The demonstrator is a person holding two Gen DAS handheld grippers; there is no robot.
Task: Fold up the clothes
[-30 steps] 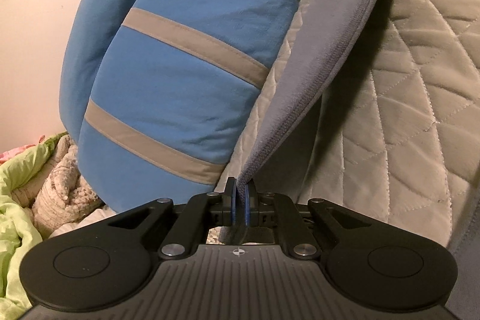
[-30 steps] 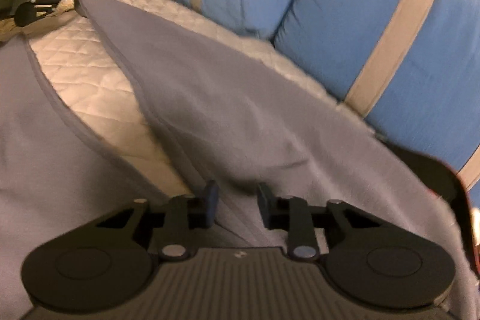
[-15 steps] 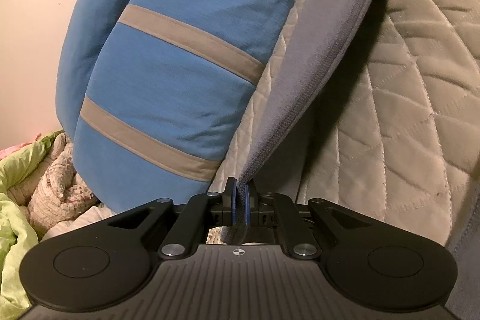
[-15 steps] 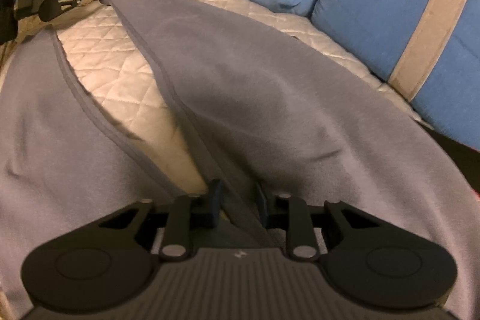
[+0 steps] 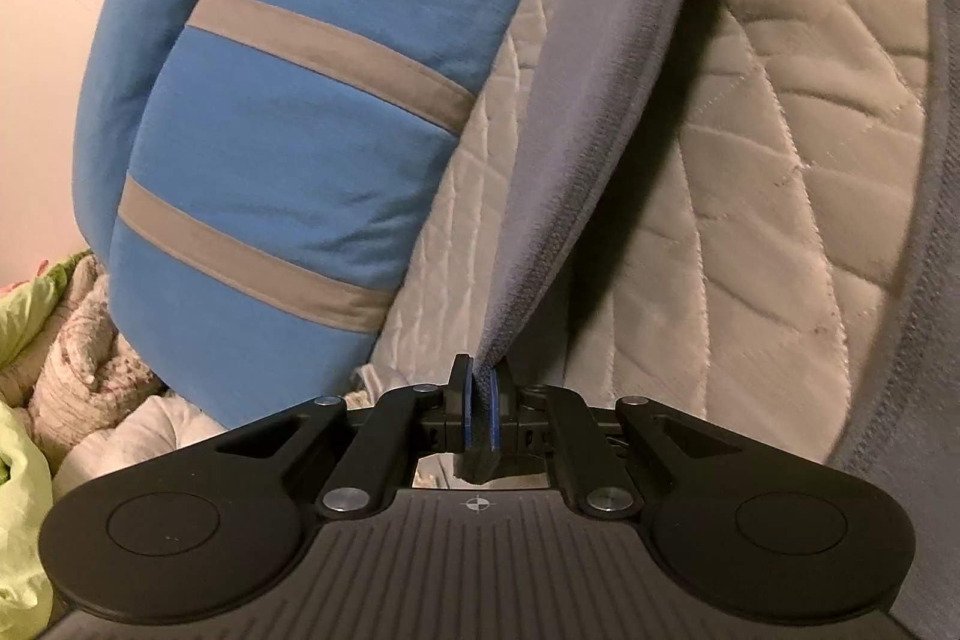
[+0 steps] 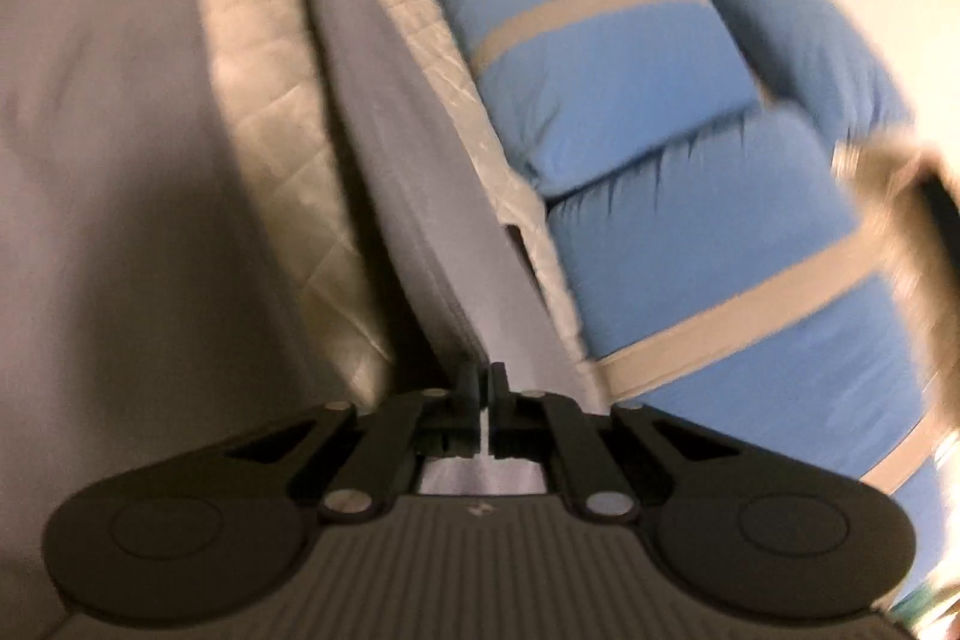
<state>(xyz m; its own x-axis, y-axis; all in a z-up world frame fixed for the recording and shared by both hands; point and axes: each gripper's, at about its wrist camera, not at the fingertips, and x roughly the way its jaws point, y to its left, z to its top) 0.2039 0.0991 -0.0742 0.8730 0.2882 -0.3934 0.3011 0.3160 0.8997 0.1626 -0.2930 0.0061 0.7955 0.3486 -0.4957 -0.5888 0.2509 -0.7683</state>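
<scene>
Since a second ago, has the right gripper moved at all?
Yes. The right gripper has rolled and swung toward the blue striped pillows, which now fill the right of its view. Its jaws have just been closing on the grey garment's edge.

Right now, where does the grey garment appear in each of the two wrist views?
Left wrist: the grey garment runs as a taut band from the top centre down into the shut left gripper.
Right wrist: the garment runs from the upper left down into the shut right gripper.
Shared landmark: blue striped pillow.
</scene>
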